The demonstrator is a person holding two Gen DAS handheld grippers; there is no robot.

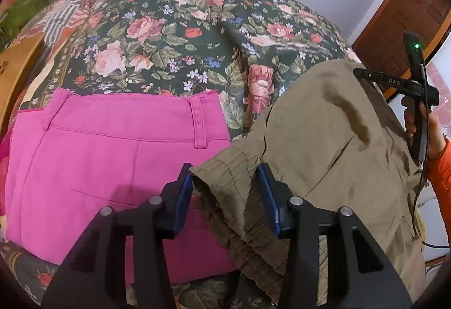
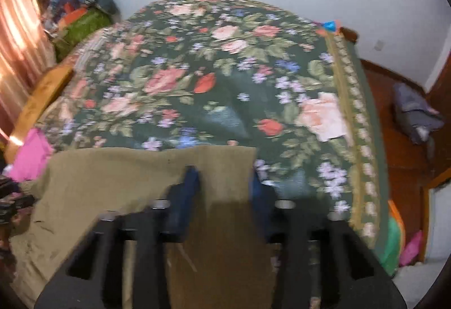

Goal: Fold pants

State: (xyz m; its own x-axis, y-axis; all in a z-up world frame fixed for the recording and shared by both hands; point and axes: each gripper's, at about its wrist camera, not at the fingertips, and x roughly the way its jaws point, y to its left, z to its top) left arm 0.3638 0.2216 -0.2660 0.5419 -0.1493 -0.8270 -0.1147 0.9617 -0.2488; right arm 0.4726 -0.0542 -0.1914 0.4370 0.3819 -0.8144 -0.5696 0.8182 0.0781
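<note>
- My left gripper (image 1: 224, 193) straddles the khaki pants (image 1: 332, 145) at their gathered waistband, jaws parted.
- Right gripper (image 2: 224, 190) spread over khaki cloth on the floral bedspread (image 1: 180, 41).
- Soft, light, floppy; I'd pinch the waistband corners.

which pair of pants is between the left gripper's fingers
The khaki pants, by their gathered elastic waistband; the pink pants lie flat beside the left gripper, untouched.

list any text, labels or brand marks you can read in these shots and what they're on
"DAS" – pale letters on the black body of the right gripper, seen from the left wrist view.
No lettering shows on the khaki pants, the pink pants or the floral bedspread.
The right wrist view is motion-blurred and shows no text.
</note>
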